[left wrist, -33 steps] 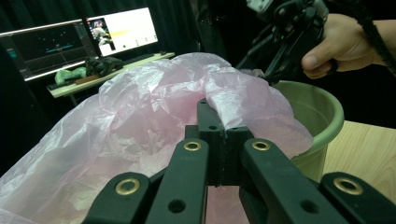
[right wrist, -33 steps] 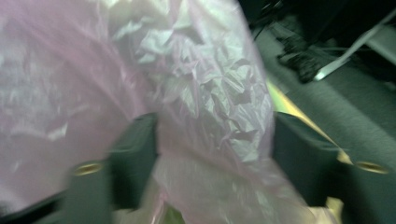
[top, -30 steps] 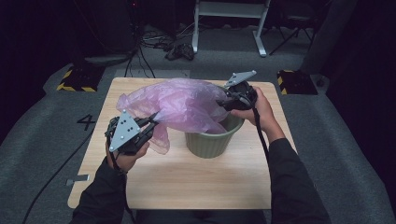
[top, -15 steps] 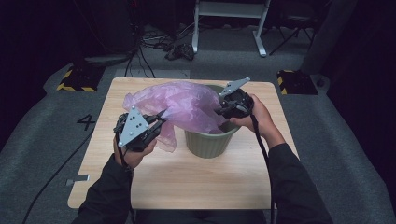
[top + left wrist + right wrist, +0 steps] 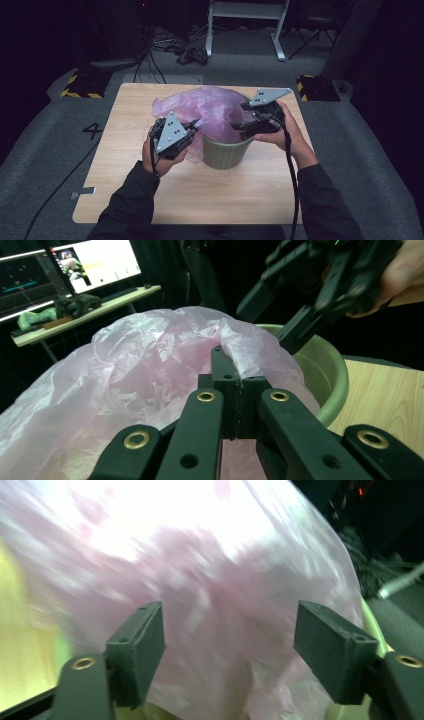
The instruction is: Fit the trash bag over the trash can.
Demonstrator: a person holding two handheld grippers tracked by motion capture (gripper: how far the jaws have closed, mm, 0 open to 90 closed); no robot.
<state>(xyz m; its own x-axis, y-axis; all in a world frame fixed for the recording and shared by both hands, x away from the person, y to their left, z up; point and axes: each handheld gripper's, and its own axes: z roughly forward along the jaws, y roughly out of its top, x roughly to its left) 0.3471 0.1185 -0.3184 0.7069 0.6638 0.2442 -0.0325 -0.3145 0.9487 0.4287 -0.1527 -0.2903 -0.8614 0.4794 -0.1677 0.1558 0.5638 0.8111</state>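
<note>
L gripper (image 5: 192, 125) clenched on pink bag (image 5: 150, 365) edge, keeps liner stretched over green bin (image 5: 225, 152). R gripper (image 5: 239, 117) jaws just opened, nothing btwn pads, bag directly ahead, prob to regrip.

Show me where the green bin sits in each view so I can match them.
High view: green bin at table centre, between both hands.
Left gripper view: its rim at right, behind the pink bag.
Right gripper view: rim slivers at the lower edges.
Shared landmark: the pink bag.
</note>
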